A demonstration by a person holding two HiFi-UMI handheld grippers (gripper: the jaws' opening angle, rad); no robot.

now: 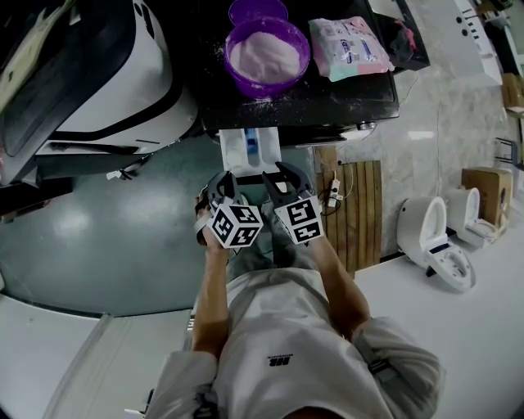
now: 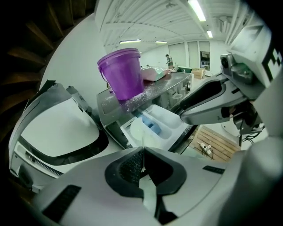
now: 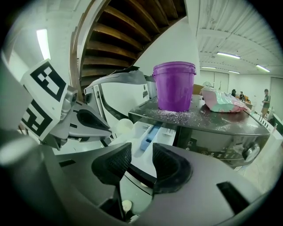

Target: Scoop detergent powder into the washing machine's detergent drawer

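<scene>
The white detergent drawer (image 1: 248, 150) stands pulled out from the washing machine, with a blue insert inside; it also shows in the left gripper view (image 2: 167, 122). A purple bucket (image 1: 268, 54) of pale powder sits on the black machine top (image 1: 360, 94). My left gripper (image 1: 222, 185) is shut on the thin handle of a translucent white scoop (image 2: 140, 130), whose bowl hangs over the drawer's near end. Beside it, my right gripper (image 1: 286, 178) is open a little and holds nothing; its pads (image 3: 112, 164) frame the drawer (image 3: 142, 132) and the scoop (image 3: 122, 127).
A purple lid (image 1: 258, 10) and a pink-green detergent bag (image 1: 352, 45) lie on the machine top. A white appliance with a dark open door (image 1: 106, 74) stands to the left. On the right are a wooden slat panel (image 1: 362, 209), a toilet (image 1: 434, 241) and a cardboard box (image 1: 487, 192).
</scene>
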